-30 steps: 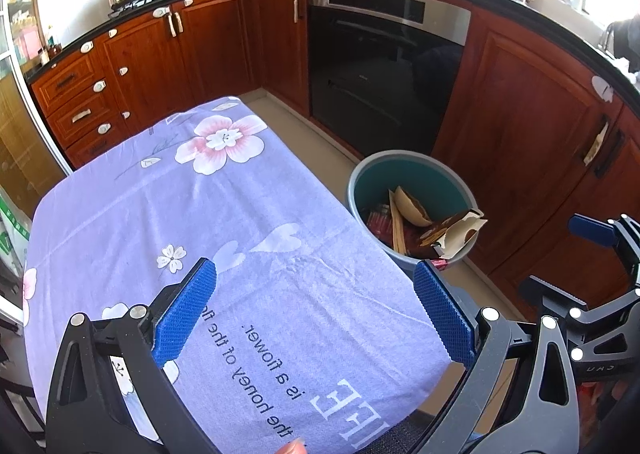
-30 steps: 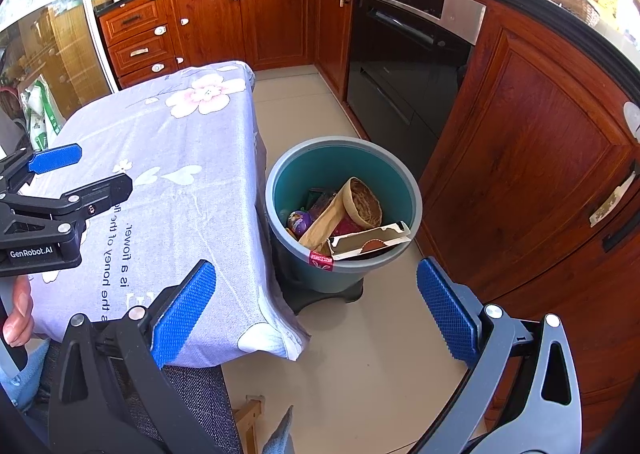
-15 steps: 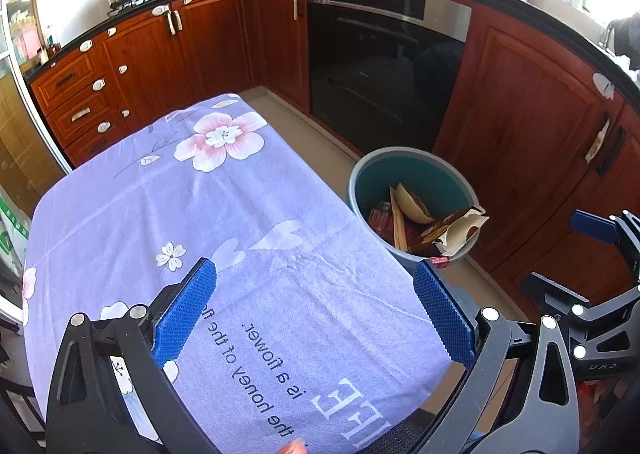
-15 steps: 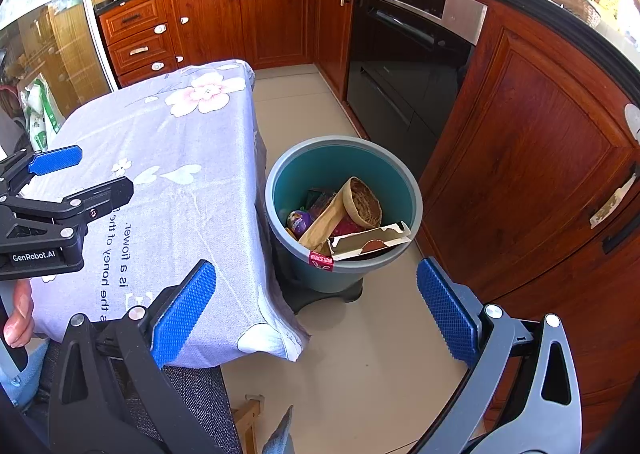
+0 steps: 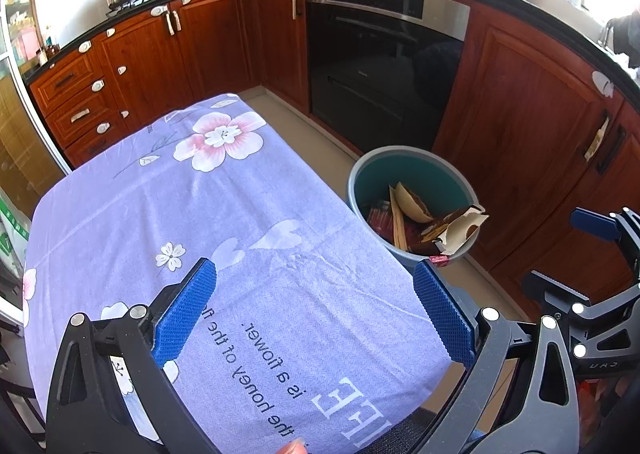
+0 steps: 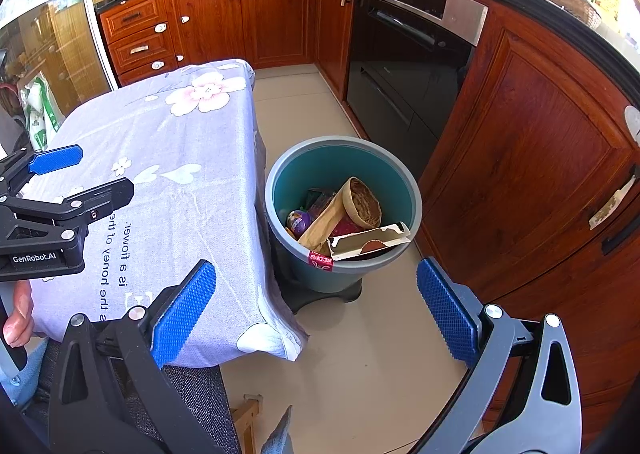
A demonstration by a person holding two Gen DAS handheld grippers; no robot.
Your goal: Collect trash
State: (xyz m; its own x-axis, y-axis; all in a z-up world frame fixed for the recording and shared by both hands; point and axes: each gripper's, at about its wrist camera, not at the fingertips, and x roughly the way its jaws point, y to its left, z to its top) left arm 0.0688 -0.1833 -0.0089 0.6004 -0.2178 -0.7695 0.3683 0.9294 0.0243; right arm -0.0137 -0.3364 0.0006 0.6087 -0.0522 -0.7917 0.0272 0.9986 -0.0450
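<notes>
A teal trash bin [image 6: 412, 190] stands on the floor beside the table; it also shows in the left wrist view [image 5: 360, 174]. It holds trash: a torn cardboard box [image 6: 368, 242], a brown paper bag [image 6: 326, 220], a woven bowl [image 6: 362, 202] and a purple wrapper [image 6: 298, 219]. My left gripper [image 5: 316, 312] is open and empty above the near end of the purple flowered tablecloth [image 5: 160, 194]. My right gripper [image 6: 316, 312] is open and empty above the floor, in front of the bin.
Red-brown kitchen cabinets [image 6: 520, 142] and a black oven [image 6: 404, 66] line the far side and right. The table [image 6: 192, 126] stands left of the bin. A chair seat [image 6: 192, 406] lies at the near edge. Beige floor [image 6: 360, 358] surrounds the bin.
Both grippers stay open and nearly still. The left wrist view has shifted very slightly.
</notes>
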